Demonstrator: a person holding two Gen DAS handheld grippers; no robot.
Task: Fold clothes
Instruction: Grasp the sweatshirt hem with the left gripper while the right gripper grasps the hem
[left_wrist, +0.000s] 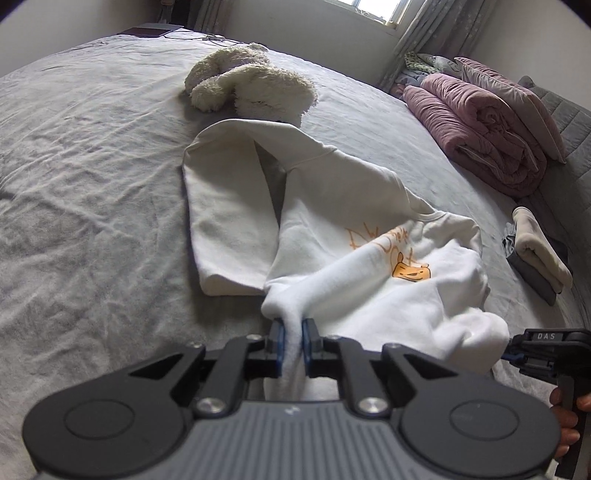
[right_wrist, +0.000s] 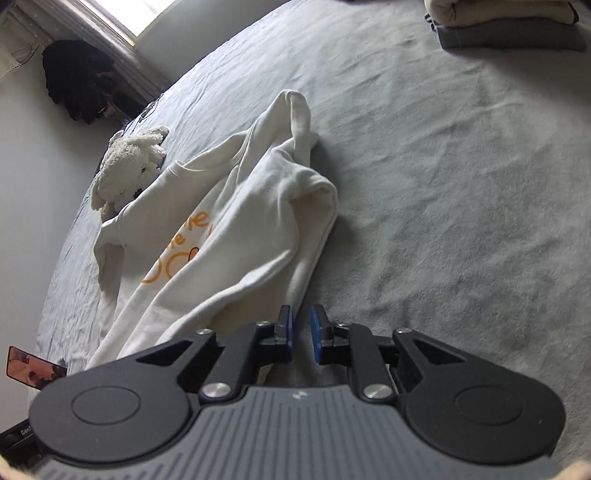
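1. the white sweatshirt lay rumpled on the grey bedsheet, its orange cartoon print facing up.
2. the left gripper was clamped on a bunched edge of the sweatshirt; white cloth filled the narrow gap between its blue pads and ran back under the body of the tool.
3. that pinched fold was raised off the sheet, and the fabric trailed away from it toward the far sleeve.
4. one sleeve lay folded flat across the bed on the left of the garment, seen from the left wrist.
5. the right gripper sat low at the garment's near edge, its jaws a small way apart; the gap between the pads looked empty, with the hem just ahead of the tips.
6. in the left wrist view a person's hand held the right tool's handle at the right edge.
7. a fluffy cream plush toy rested just beyond the sweatshirt's far end.
8. a rolled pink quilt lay at the bed's far right side, well apart from the work.
9. a small stack of folded clothes sat near the right edge of the bed.
10. a dark garment hung by the window.
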